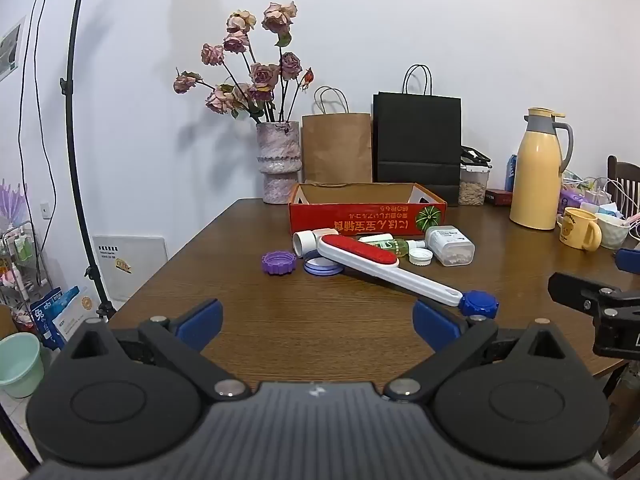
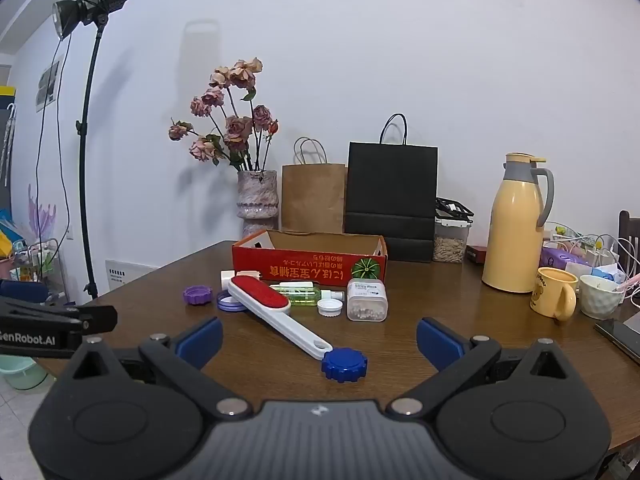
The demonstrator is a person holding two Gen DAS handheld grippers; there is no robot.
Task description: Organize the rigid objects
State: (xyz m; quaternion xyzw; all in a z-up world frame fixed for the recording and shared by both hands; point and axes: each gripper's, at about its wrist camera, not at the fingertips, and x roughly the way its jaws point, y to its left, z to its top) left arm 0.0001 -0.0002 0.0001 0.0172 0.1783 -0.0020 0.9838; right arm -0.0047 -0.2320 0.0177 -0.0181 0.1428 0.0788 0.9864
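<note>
On the brown table, a red cardboard box (image 1: 360,218) (image 2: 308,266) stands open at the back. Before it lies a white lint brush with a red pad (image 1: 374,260) (image 2: 272,304). Beside its handle end sits a blue cap (image 1: 479,305) (image 2: 344,365). Around the brush are a purple cap (image 1: 279,263) (image 2: 197,295), a lilac lid (image 1: 322,267) (image 2: 231,303), a green bottle (image 1: 394,245) (image 2: 304,295), a white cap (image 1: 421,256) (image 2: 330,307) and a clear pill box (image 1: 450,245) (image 2: 367,300). My left gripper (image 1: 318,322) and right gripper (image 2: 320,340) are both open, empty, short of the objects.
Behind the box stand a vase of dried roses (image 1: 279,160), a brown paper bag (image 1: 337,148) and a black bag (image 1: 417,140). A yellow thermos (image 2: 516,224), yellow mug (image 2: 556,298) and white cup (image 2: 600,300) crowd the right side. A light stand (image 1: 76,140) rises at the left.
</note>
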